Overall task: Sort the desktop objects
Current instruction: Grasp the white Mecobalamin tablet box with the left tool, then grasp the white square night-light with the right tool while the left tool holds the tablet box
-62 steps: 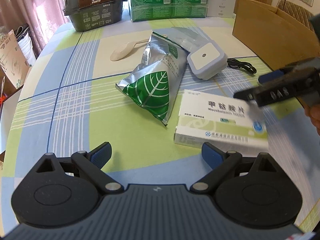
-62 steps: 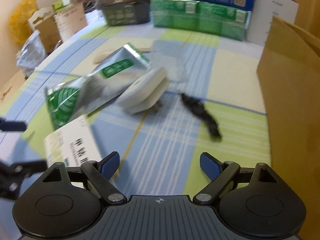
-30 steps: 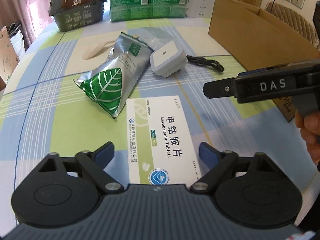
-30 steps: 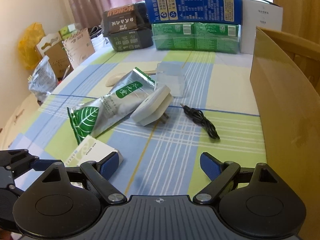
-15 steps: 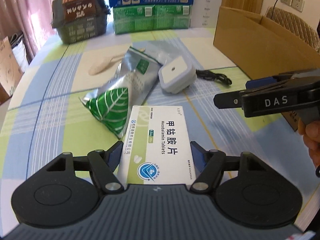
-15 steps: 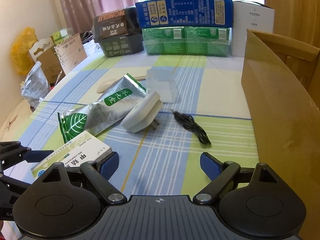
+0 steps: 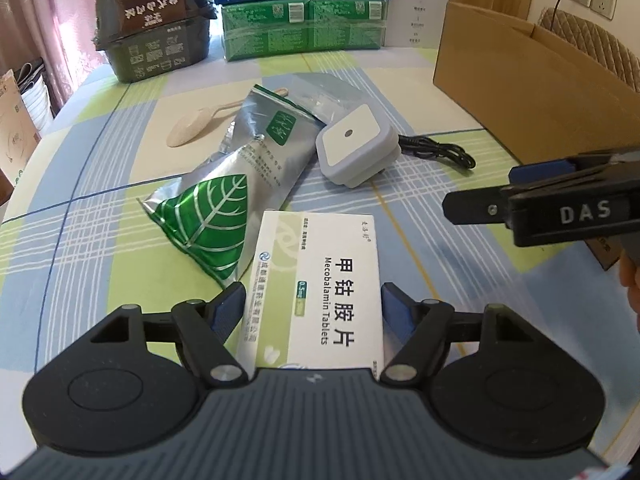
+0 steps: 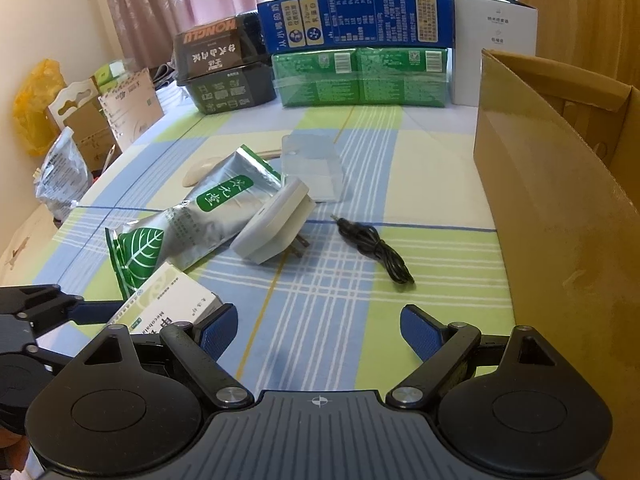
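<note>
Since a second ago we have brought our left gripper (image 7: 312,308) in around the white tablet box (image 7: 320,280): then the blue pads stood well clear of its long edges, now they sit right against them. The reading has the jaws easing open a touch at this moment, with the box between them; from the left wrist view the left pad (image 7: 228,308) looks to touch the box's side and the right one lies just beside the other edge, so we take it as a light grip rather than a firm clamp. The box appears lifted a little at its near end, though we cannot tell for sure.

Our right gripper (image 8: 318,330) hangs wide open over the checked tablecloth (image 8: 320,280) with nothing between its fingers; it has kept its place.

Outward from the box, the silver and green leaf pouch (image 7: 240,184) lies just beyond its far left corner, touching or nearly so. The white plug adapter (image 7: 356,148) leans on the pouch's right side, the black cable (image 7: 436,150) curls beside it, and a pale spoon (image 7: 192,128) lies behind. The open cardboard box (image 8: 560,208) stands along the right edge of the table.
</note>
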A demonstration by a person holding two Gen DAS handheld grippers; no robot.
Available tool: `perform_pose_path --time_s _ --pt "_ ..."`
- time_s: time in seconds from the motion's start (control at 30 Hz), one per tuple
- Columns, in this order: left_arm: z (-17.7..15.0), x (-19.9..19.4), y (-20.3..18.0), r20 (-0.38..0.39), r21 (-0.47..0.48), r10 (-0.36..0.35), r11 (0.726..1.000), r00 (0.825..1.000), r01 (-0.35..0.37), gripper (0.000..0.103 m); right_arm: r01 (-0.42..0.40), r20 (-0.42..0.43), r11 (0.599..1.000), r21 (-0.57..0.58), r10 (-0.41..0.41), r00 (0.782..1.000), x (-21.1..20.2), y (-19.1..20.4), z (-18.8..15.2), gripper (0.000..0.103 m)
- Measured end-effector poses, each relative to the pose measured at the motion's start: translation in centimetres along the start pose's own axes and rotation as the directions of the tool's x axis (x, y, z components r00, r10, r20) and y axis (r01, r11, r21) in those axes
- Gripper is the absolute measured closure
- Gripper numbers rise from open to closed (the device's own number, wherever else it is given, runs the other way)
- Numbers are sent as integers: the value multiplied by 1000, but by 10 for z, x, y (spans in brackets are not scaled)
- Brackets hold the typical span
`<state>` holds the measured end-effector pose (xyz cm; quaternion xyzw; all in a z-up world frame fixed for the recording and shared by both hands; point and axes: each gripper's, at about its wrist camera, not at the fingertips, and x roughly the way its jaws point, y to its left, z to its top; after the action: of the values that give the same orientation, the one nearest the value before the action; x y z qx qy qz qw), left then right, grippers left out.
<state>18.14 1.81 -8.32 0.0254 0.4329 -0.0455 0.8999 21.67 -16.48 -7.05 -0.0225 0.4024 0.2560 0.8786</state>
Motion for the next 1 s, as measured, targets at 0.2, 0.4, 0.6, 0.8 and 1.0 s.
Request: perform_pose_path --time_s 0.2,0.4,0.6,0.8,1.0 --pt "1 2 -3 -21 18 -1 1000 1000 1 36 1 28 1000 9 -1 1000 -4 -1 2 17" --pt "8 -32 1 97 7 21 1000 995 -22 36 8 90 1000 -1 -8 996 -12 4 8 17" --pt "25 -34 30 134 -51 80 996 988 -74 36 24 109 993 -117 -11 994 4 28 19 18" --pt "36 -26 64 146 -120 102 989 984 -84 36 47 114 979 -197 -24 993 34 47 27 18" --pt "43 -15 83 150 -162 89 985 985 -64 36 91 106 962 -259 -65 992 65 61 28 18"
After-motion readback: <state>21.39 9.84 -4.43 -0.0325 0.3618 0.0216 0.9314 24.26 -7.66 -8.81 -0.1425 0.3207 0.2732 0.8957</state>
